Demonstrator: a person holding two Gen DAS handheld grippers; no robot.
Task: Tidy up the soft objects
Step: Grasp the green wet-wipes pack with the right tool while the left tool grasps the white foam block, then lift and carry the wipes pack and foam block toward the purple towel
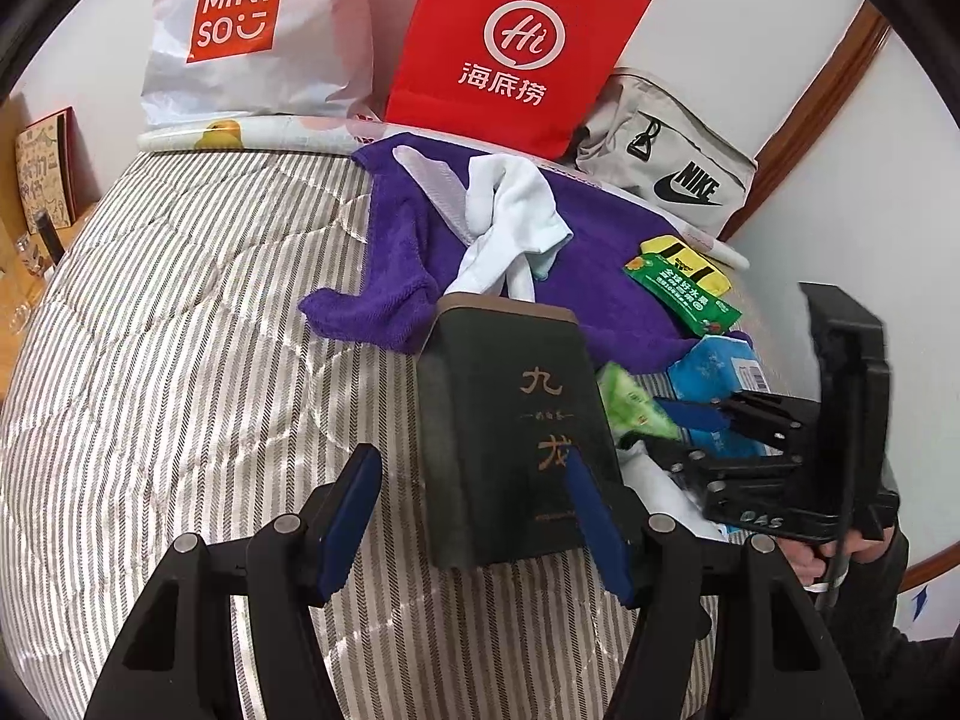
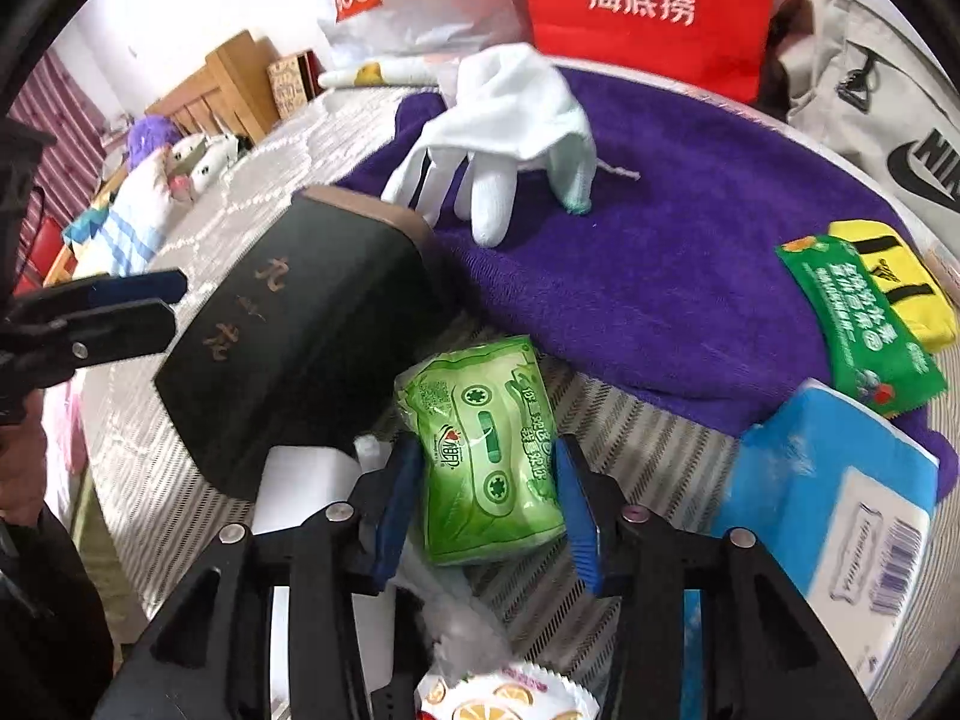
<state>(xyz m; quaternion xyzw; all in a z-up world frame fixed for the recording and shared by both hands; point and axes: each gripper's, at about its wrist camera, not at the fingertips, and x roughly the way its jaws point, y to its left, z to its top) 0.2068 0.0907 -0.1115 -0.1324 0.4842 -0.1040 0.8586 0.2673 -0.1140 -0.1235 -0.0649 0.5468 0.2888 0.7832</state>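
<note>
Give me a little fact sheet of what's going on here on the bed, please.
surface: striped quilt
left tool: open, jaws either side of the dark box's near end, pads not pressing
dark box: lying on the quilt, gold characters up
right tool: jaws around the green tissue pack; grip not certain
purple towel: spread out, white glove on top
blue tissue pack: right of the green one

1. We see a quilted, matt cloth bed cover [image 1: 198, 324] with woven stripes.
2. The purple towel [image 2: 660, 252] looks like fluffy terry cloth.
3. The white gloves [image 2: 510, 120] are thin knit fabric.
4. The green tissue pack [image 2: 486, 450] has glossy, crinkled plastic wrap.
5. The dark box [image 1: 516, 420] appears matt, faintly textured.
6. The red bag [image 1: 510, 42] looks like smooth matt paper.
7. We see matt black plastic on the left gripper [image 1: 474, 522].
</note>
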